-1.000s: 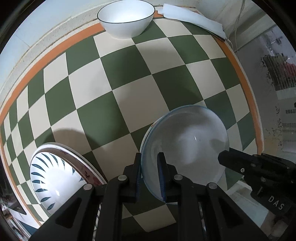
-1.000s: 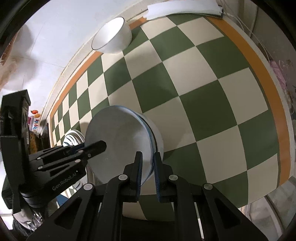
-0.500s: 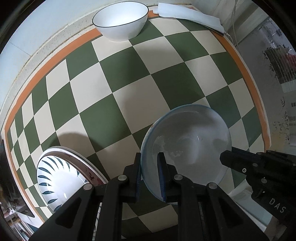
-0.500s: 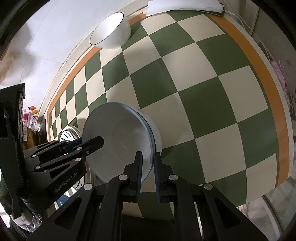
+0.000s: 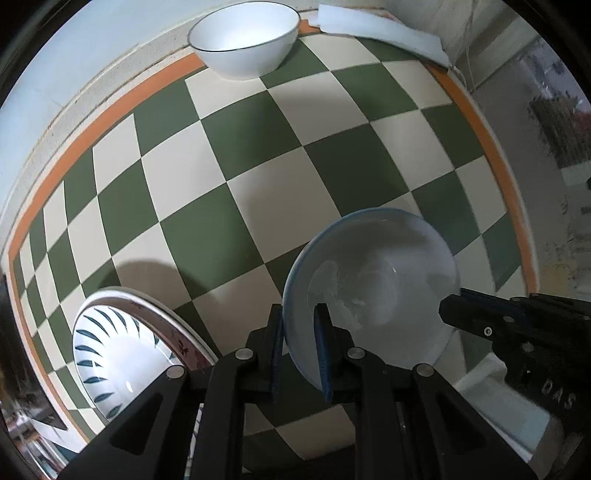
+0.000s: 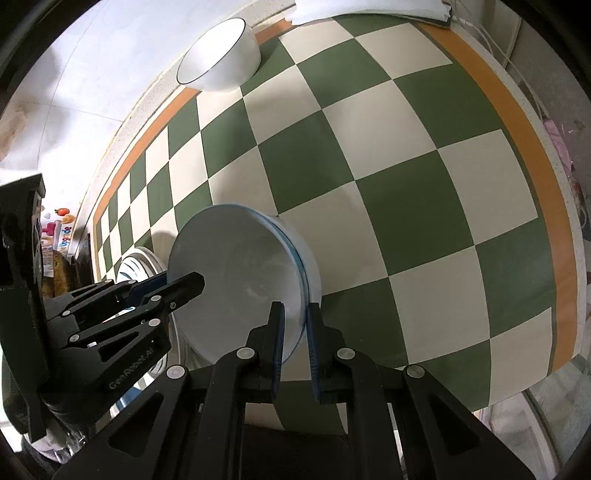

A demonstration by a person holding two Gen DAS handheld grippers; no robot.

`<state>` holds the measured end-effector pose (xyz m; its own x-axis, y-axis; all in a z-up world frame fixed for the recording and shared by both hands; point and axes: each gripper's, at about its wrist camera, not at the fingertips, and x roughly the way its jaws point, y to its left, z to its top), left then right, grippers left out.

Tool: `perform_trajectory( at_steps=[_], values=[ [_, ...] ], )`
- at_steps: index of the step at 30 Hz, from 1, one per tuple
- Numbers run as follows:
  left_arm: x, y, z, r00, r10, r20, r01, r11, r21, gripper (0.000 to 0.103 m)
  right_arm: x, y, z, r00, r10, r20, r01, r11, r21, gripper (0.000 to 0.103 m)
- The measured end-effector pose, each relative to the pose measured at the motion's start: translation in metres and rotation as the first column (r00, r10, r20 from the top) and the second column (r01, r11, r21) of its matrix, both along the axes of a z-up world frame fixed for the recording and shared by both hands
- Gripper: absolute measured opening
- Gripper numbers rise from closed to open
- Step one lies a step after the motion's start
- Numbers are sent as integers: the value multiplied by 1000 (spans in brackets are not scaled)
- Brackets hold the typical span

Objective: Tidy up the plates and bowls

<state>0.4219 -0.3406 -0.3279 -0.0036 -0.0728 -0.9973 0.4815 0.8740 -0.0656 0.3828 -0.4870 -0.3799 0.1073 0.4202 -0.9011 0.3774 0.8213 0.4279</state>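
Observation:
A pale blue-rimmed bowl [image 5: 376, 291] is held above the checkered table between both grippers. My left gripper [image 5: 300, 325] is shut on its near-left rim. My right gripper [image 6: 295, 325] is shut on the opposite rim of the same bowl [image 6: 236, 277]. Each gripper shows in the other's view, the right one [image 5: 480, 317] at the bowl's right edge and the left one [image 6: 162, 291] at its left edge. A white bowl with a dark rim [image 5: 243, 40] stands at the table's far edge. A blue-leaf bowl [image 5: 114, 354] sits in a patterned plate [image 5: 184, 325] at the near left.
The table [image 5: 258, 192] has a green and cream checkered cloth with an orange border. A folded white cloth [image 5: 380, 29] lies at the far right corner beside the wall. The table's right edge [image 6: 561, 258] drops off to the floor.
Both grippers have carried the blue-rimmed bowl a little farther over the table, and it sits slightly more level. The grips are unchanged.

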Motion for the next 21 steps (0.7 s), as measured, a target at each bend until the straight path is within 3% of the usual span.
perform_trajectory(
  at_steps=[5,7,9,14,21],
  values=[
    [20,19,39,996,77,46,-73,994,-82,15,5,-19,22,1000,-16,25,15,999,28,14],
    [40,22,50,991,123,51,-117,987,-114,23,14,-33,38,997,-39,59,37,998,41,23],
    [67,23,56,983,172,58,-163,976,-145,25,28,-45,51,994,-60,96,56,998,42,33],
    [140,12,47,968,247,51,-238,962,-135,25,89,-70,62,980,-93,178,86,995,50,38],
    [217,3,22,958,284,36,-280,956,-85,25,193,-74,36,979,-83,188,77,996,36,38]
  ],
)
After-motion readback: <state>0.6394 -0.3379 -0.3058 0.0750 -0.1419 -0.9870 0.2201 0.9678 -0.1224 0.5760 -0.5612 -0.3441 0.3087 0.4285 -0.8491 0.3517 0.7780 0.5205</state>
